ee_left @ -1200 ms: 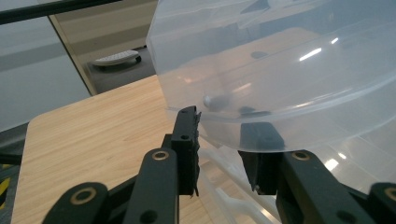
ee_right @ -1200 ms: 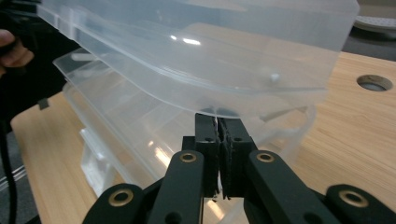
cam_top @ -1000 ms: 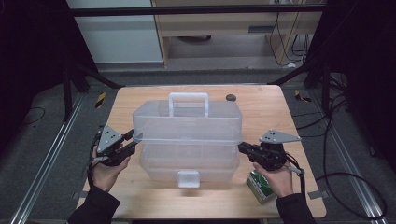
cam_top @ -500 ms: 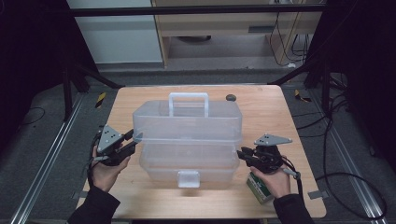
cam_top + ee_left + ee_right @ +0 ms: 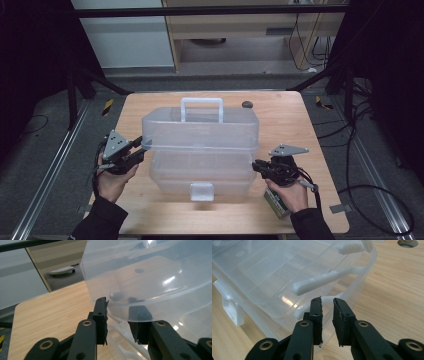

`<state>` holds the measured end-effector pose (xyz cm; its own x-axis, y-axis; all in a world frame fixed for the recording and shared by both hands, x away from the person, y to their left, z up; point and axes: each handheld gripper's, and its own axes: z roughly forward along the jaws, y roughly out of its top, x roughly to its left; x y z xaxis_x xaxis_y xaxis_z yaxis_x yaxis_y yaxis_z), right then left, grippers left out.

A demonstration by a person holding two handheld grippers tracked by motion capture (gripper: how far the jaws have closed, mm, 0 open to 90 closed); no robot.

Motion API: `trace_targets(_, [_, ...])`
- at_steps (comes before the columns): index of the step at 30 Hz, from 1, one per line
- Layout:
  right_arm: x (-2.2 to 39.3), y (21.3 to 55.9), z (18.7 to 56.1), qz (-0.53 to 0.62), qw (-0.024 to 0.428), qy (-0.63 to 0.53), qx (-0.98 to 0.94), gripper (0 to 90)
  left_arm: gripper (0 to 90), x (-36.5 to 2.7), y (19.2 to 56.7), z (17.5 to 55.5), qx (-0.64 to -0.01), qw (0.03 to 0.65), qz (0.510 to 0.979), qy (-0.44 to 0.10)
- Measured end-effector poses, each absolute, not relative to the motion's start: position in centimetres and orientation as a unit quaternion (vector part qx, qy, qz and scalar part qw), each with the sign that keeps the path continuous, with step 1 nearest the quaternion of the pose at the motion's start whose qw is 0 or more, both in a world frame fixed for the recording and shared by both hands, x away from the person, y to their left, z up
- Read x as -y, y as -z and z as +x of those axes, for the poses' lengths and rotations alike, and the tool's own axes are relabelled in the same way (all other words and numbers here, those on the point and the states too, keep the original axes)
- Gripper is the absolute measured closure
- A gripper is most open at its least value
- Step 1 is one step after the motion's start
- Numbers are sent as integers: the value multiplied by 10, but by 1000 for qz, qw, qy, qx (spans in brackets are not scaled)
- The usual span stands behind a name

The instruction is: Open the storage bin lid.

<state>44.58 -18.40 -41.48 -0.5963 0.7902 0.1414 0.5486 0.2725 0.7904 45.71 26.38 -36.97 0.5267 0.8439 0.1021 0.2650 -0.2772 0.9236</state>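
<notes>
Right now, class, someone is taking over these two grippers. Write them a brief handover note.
Left gripper: jaws astride the top tray's left end, apparently gripping it.
Right gripper: narrowly open, jaws have just been closing, nothing between them; tips close to the white link arms at the box's right end.
Things: the clear box sits mid-table, its top tray above the base.
Done: tray raised off the base.
Left: probably take the right end too and swing the tray fully open.
</notes>
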Motion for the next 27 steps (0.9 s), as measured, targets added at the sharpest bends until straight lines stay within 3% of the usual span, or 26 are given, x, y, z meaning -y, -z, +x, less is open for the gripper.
trace_targets(27, [184, 416, 447, 441, 133, -429, -777, 776, 699, -259, 342, 484, -388, 493, 710, -320])
